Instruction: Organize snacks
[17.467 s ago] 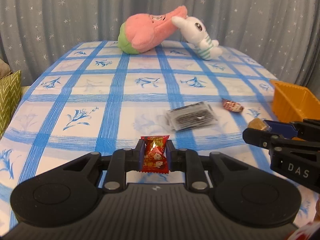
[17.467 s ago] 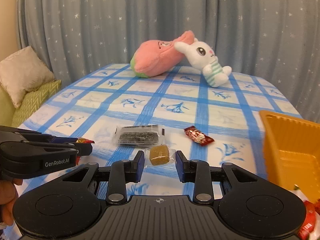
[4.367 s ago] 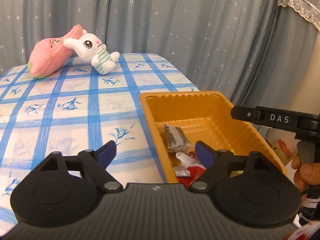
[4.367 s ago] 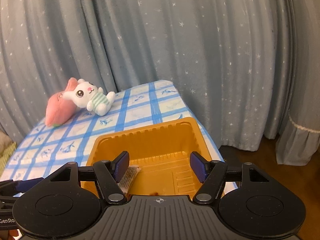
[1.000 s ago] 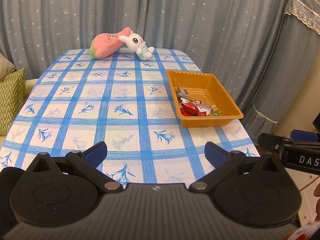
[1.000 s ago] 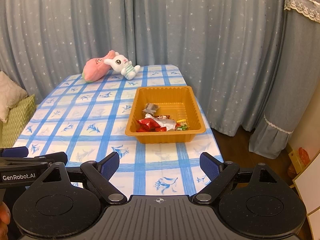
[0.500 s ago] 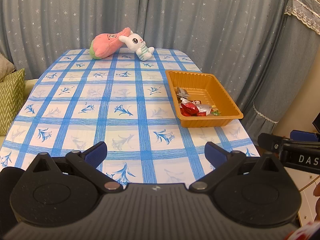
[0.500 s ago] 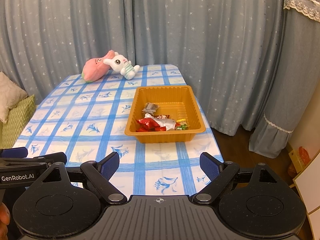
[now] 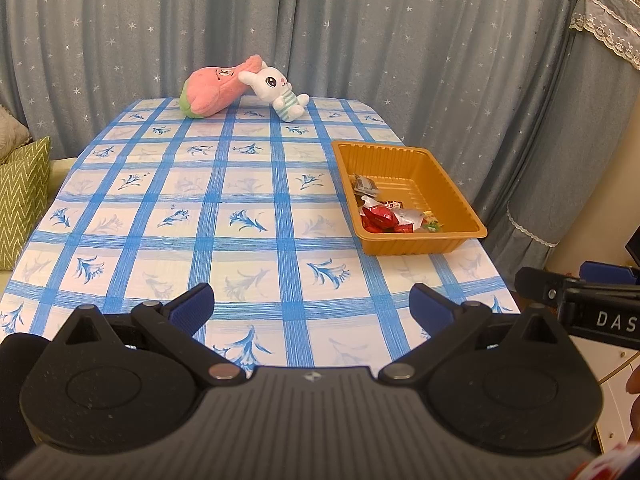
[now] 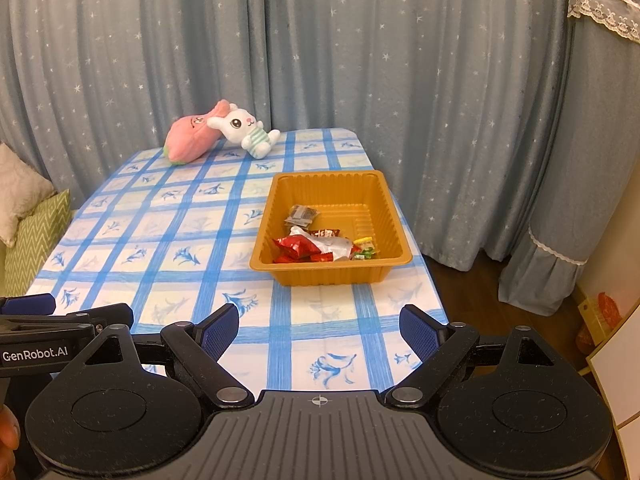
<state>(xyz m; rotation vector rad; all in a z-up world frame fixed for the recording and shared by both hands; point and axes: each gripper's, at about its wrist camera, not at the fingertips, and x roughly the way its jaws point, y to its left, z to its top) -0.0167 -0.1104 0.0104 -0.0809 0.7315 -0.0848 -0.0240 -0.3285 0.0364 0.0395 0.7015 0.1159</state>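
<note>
Both grippers, left gripper (image 9: 311,307) and right gripper (image 10: 319,328), stand with jaws spread wide and nothing between them, above the table's near edge. All visible snacks (image 10: 320,245) lie in the orange tray (image 10: 382,200) at the table's (image 9: 160,216) right edge. Risk: the tray sits close to that edge; a nudge from a gripper could push it off. Individual wrappers overlap and cannot be counted. The near tray wall hides part of its contents.

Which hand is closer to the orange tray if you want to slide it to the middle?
Probably the right gripper: the orange tray sits almost straight ahead of its open, empty jaws. For the left gripper, also open, the tray lies off to the side.
</note>
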